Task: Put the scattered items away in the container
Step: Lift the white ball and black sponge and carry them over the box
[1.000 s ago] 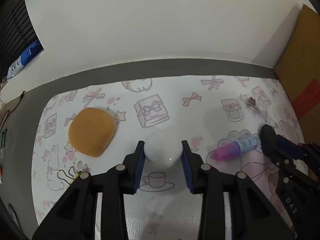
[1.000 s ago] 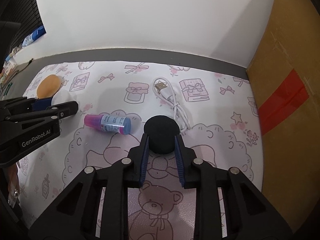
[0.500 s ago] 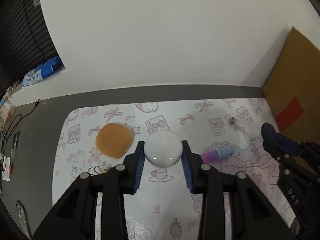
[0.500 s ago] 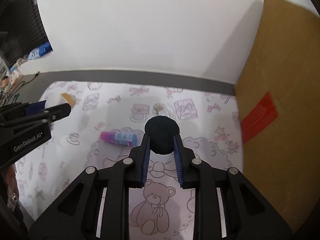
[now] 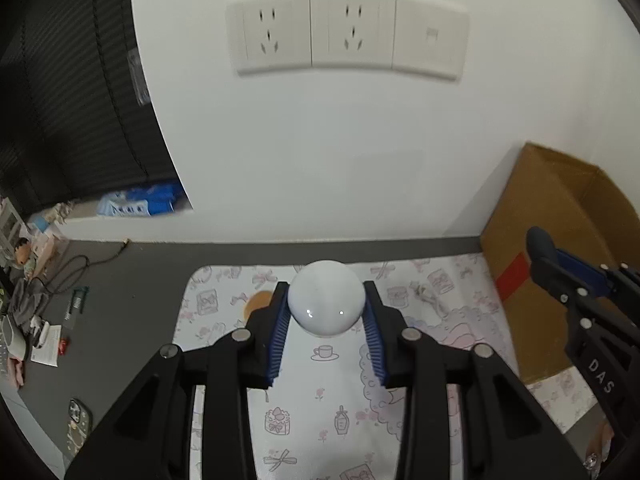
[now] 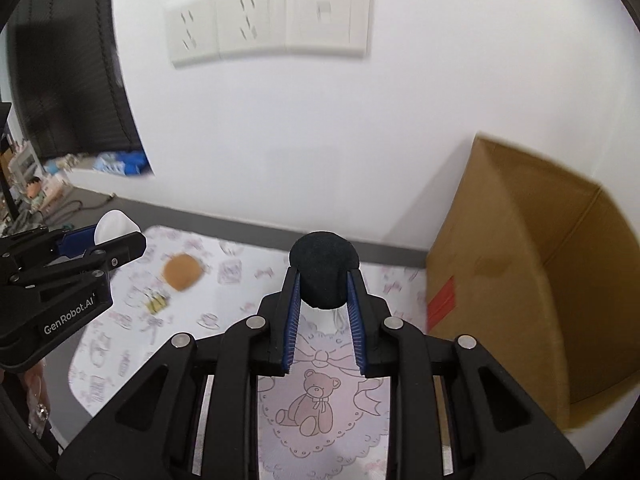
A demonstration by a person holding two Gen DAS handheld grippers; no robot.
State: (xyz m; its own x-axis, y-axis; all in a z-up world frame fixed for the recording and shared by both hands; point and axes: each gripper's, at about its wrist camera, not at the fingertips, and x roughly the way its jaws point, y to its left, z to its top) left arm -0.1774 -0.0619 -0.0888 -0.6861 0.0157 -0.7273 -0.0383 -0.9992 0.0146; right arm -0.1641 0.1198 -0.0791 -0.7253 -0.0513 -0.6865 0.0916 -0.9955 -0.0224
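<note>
The left gripper (image 5: 326, 312) has its fingers (image 5: 280, 328) closed on a white ball (image 5: 326, 302), held in the air above the patterned mat (image 5: 320, 380) on the tabletop. The right gripper (image 6: 323, 286) has its fingers (image 6: 294, 312) clamped narrowly on a black ball (image 6: 323, 274), also above the mat. The open cardboard box (image 6: 520, 280) stands at the mat's right edge, against the wall. An orange pad (image 6: 182, 272) and a binder clip (image 6: 156, 304) lie on the mat's left part.
</note>
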